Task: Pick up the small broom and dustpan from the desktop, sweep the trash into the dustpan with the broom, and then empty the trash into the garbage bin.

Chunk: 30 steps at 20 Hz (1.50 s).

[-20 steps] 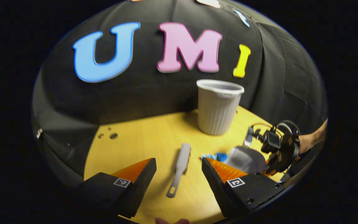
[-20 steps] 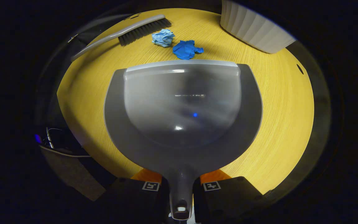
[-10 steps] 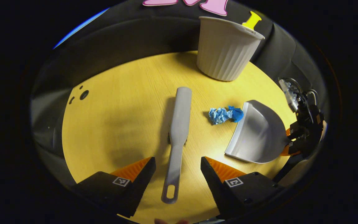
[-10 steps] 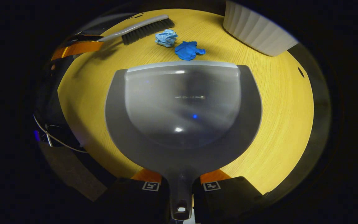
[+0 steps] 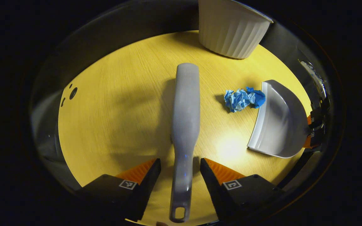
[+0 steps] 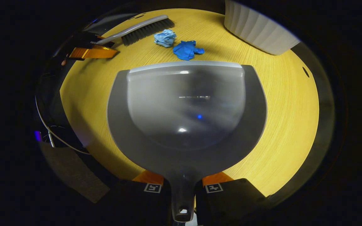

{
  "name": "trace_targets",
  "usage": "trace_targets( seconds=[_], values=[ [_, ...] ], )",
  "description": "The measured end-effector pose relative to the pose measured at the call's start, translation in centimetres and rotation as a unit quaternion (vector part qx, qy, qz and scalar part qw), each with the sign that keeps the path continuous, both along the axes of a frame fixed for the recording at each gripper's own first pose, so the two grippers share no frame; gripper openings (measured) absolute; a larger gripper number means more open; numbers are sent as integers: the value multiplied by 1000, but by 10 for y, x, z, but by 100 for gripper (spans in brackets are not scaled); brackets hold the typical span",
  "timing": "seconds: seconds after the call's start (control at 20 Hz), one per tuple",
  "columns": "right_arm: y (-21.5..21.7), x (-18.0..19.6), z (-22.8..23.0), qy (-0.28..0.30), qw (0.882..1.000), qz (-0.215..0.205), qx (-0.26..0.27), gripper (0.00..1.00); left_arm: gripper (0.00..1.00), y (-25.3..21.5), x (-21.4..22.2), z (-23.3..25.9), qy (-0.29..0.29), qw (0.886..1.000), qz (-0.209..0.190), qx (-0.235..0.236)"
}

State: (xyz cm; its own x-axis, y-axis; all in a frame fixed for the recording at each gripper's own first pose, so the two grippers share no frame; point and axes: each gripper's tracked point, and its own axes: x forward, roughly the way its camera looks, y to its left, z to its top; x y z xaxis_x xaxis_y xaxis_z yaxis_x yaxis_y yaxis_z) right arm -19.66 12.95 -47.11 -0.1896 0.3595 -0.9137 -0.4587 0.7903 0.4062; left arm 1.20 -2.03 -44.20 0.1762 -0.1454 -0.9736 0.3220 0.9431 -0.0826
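Right now the broom (image 5: 184,125) lies flat on the bench (image 5: 121,103), its handle running straight between the spread, released left tongs (image 5: 180,168), while the right tongs (image 6: 182,183) grasp the dustpan (image 6: 185,113) just near the blue trash (image 6: 185,50).

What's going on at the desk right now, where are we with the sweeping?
The right gripper is shut on the dustpan handle, with the pan's front lip just short of two crumpled blue paper wads on the desk. The left gripper is open, its fingers straddling the broom handle without pressing it, and the broom lies flat on the desk. The wads sit between broom and dustpan. Nothing is swept in yet. The white bin stands at the far edge.
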Motion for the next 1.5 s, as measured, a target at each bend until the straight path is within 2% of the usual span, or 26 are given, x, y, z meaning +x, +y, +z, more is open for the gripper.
trace_targets(
  seconds=[0.05,0.1,0.2,0.35,0.4,0.45,0.5,0.6,0.7,0.85,0.9,0.95,1.05,1.1,1.15,1.3,1.35,1.4,1.5],
  values=[
    [0,0,0,0,1000,0,0,35,81,1,1,-3,3,1000,-2,2],
    [0,0,0,0,1000,0,-1,35,72,-1,2,-3,5,1000,-5,1],
    [0,0,-1,0,1000,0,-1,35,64,-4,6,-6,3,1000,-16,3],
    [0,0,0,1,1000,0,0,35,56,-7,-1,-6,29,999,-34,4],
    [0,1,1,1,1000,-1,0,35,48,-10,1,-7,27,999,-39,3],
    [0,0,0,1,1000,0,0,35,45,-9,0,-5,28,999,-45,5],
    [0,1,1,1,1000,0,0,35,33,-11,5,-4,22,998,-56,3],
    [0,1,1,0,1000,1,1,35,29,-14,5,-5,28,997,-73,5],
    [0,1,0,0,1000,1,1,35,28,-24,12,-3,26,996,-84,-3],
    [0,0,0,-1,1000,0,0,35,27,-41,15,1,28,991,-130,-6],
    [0,1,0,-1,1000,0,1,35,31,-49,14,2,30,989,-143,-10],
    [0,1,1,-1,1000,0,1,35,27,-57,14,4,30,988,-153,-15],
    [0,1,0,-2,1000,1,1,35,27,-73,9,7,33,984,-170,-28],
    [0,2,1,-2,1000,1,1,30,27,-82,7,9,36,982,-181,-38],
    [0,1,0,-3,1000,1,2,35,27,-88,3,12,40,979,-192,-48],
    [0,1,0,-3,1000,2,4,35,27,-110,-13,16,57,969,-228,-80],
    [0,1,0,-4,1000,2,3,35,30,-115,-16,18,60,966,-235,-88],
    [-1,2,0,-4,1000,2,3,35,27,-120,-18,22,63,964,-239,-97],
    [0,2,0,-5,1000,4,5,35,27,-118,-21,22,63,961,-250,-101]
  ],
)
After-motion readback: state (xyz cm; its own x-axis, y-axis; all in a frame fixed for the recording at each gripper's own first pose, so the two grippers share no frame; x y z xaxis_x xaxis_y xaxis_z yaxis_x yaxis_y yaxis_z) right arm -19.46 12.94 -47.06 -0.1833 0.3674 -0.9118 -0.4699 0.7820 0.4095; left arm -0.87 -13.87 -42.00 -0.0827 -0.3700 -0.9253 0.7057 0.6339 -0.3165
